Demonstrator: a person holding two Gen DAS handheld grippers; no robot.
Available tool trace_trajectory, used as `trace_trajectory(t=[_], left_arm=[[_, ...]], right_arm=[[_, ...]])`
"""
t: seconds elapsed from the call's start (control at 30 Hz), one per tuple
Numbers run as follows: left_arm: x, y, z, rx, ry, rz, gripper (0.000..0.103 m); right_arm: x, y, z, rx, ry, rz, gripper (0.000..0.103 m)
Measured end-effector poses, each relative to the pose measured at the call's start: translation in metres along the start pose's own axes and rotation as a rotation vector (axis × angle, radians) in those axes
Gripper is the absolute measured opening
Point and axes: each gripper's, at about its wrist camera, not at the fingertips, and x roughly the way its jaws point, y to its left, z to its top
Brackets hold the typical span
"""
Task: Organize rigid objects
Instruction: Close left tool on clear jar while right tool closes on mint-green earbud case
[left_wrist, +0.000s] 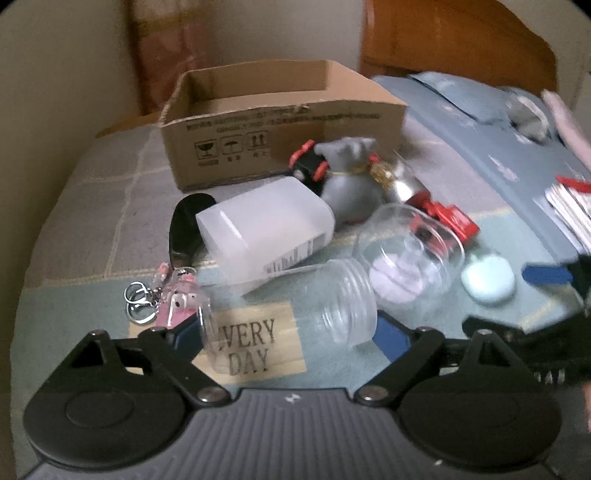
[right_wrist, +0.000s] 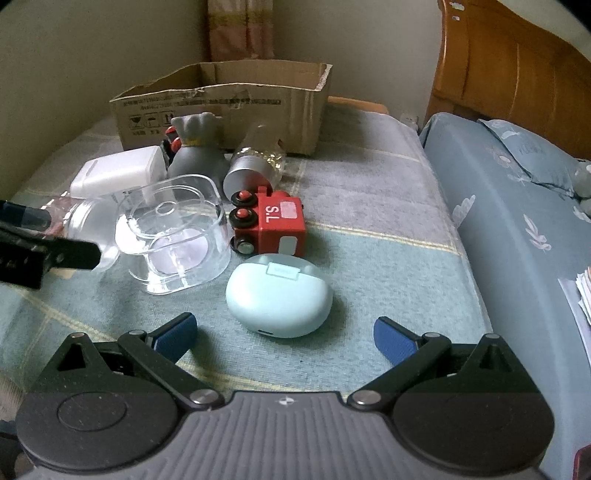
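Note:
In the left wrist view a clear ribbed jar (left_wrist: 295, 306) lies on its side over a wooden "EVERY DAY" sign (left_wrist: 255, 343). My left gripper (left_wrist: 288, 334) has a blue pad at each end of the jar and looks shut on it. My right gripper (right_wrist: 286, 334) is open just short of a mint earbud case (right_wrist: 279, 295), with nothing between its pads. An open cardboard box (left_wrist: 280, 122) stands at the back. Ahead lie a white plastic container (left_wrist: 266, 229), a clear case (right_wrist: 173, 236), a red toy train (right_wrist: 269, 225), a grey money-bag figure (right_wrist: 195, 155) and a silver-lidded jar (right_wrist: 255, 170).
All of this rests on a checked blanket (right_wrist: 369, 206). A pink keychain (left_wrist: 173, 299) and a black object (left_wrist: 188, 225) lie to the left of the jar. A blue quilt (right_wrist: 517, 221) with papers (right_wrist: 583, 291) rises on the right, below a wooden headboard (right_wrist: 509, 85).

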Motion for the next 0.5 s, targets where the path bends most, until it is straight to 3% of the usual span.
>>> trace_trajectory(t=[0.17,0.5], left_arm=[[-0.0081,0.0030,-0.0098,0.084,0.012,-0.029,0.091],[-0.0015,-0.0047,-0.0063,0.034,0.023,0.000,0.092]], right_arm=[[-0.0002,0.0040,-0.0014,-0.022,-0.009,0.014,0.103],[0.0082,0.0040,0.0046,-0.064,-0.032,0.064,0.103]])
